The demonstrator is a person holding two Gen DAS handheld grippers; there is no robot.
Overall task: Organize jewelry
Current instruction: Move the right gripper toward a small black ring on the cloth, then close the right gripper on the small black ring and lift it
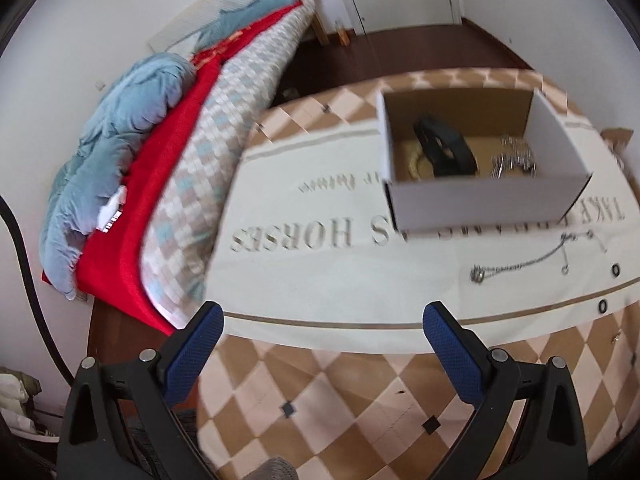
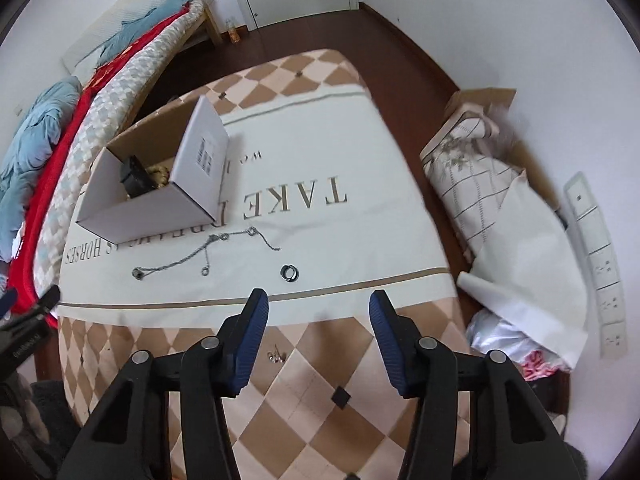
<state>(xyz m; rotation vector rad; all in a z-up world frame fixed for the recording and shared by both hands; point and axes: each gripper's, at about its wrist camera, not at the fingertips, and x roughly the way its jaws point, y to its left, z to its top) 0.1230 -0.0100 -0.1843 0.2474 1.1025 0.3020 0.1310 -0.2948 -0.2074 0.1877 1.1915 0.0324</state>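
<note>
Right wrist view: box (image 2: 160, 200) at ten o'clock on the surface (image 2: 360, 208), chain (image 2: 208, 248) below it, ring (image 2: 289, 272) just past the right gripper (image 2: 318, 306). Both grippers' fingers apart, empty; best approach straddles the ring squarely.

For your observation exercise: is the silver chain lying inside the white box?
No, the silver chain lies on the cloth in front of the white box.

A white box (image 2: 160, 208) sits on a cream cloth (image 2: 360, 240) bordered with tan-and-peach diamonds, beside a red blanket (image 1: 160, 184).
</note>
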